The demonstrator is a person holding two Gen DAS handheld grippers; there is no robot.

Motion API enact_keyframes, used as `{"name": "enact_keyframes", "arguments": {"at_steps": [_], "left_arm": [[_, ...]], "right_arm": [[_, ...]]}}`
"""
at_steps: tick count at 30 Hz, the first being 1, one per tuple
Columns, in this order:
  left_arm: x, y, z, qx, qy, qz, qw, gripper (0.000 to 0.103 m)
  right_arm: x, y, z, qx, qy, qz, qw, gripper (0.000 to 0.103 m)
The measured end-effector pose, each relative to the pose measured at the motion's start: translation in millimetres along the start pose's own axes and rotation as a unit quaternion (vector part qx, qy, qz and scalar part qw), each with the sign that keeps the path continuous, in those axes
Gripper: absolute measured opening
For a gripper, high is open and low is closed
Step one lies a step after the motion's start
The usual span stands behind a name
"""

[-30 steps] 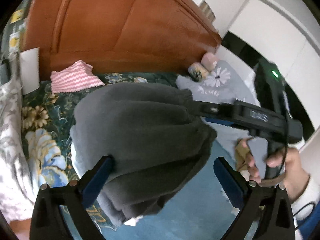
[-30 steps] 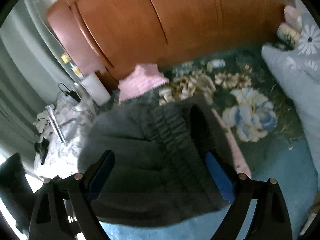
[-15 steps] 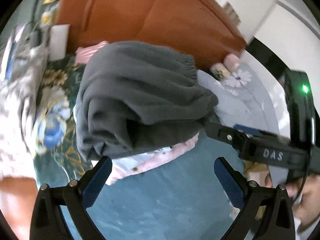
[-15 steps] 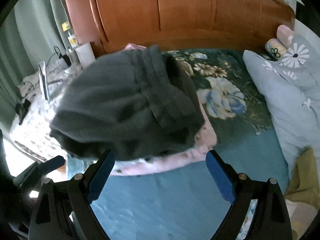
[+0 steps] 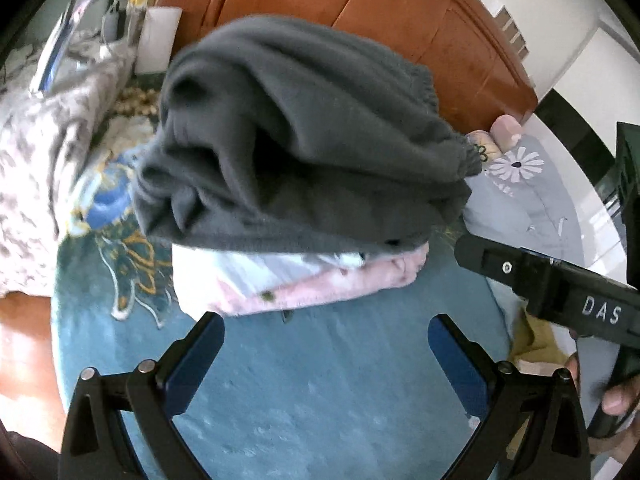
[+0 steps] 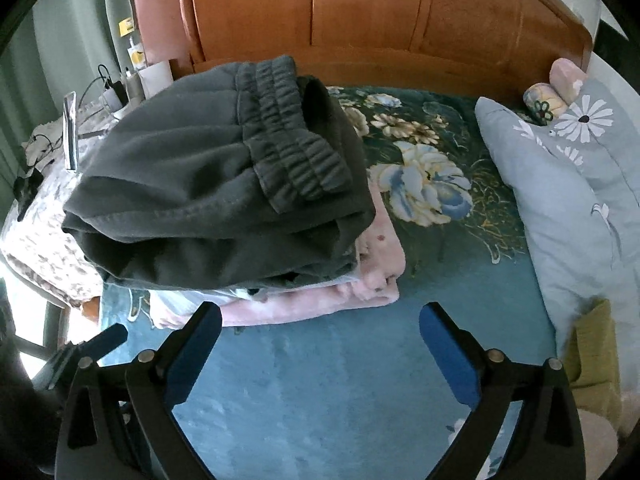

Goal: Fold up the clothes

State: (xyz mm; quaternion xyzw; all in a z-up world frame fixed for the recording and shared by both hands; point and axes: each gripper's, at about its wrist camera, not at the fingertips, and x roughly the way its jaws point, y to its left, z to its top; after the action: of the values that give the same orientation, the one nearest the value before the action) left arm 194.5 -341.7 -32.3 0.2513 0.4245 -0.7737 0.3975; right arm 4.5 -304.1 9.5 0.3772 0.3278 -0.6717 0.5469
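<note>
Folded dark grey sweatpants point(image 6: 216, 184) sit on the pink folded garment point(image 6: 376, 268) at twelve o'clock. My left gripper point(image 5: 326, 344) and right gripper point(image 6: 320, 332): jaws apart, empty, the right's just widened. I'd retreat without snagging.

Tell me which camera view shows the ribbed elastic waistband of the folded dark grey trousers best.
The right wrist view: the ribbed elastic waistband lies across the top of the folded dark grey trousers, sharp and fully exposed. The left wrist view shows only its gathered edge along the far side, slightly blurred.

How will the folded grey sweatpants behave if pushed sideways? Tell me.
The grey sweatpants are soft and thick, so they would likely bunch rather than slide whole. Resting on the pink folded garment, they could shift it too, or unfold.
</note>
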Motion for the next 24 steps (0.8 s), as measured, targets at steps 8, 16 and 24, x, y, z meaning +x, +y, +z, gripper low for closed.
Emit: {"name": "enact_keyframes", "arguments": {"at_steps": [8,16,24], "left_arm": [[14,14,-9,-0.022,0.021,-0.004,0.9995,0.103],[9,8,-7,-0.014,-0.016,0.033,0.9992,0.103],[18,1,-11,-0.029,-0.019,0.031,0.9989,0.103]], "right_arm": [[18,14,-5,-0.035,0.013,-0.007,0.999,0.099],[24,16,-5,-0.046,0.004,-0.006,0.999,0.099],[30,10,-9,-0.054,0.013,-0.011,0.998,0.1]]}}
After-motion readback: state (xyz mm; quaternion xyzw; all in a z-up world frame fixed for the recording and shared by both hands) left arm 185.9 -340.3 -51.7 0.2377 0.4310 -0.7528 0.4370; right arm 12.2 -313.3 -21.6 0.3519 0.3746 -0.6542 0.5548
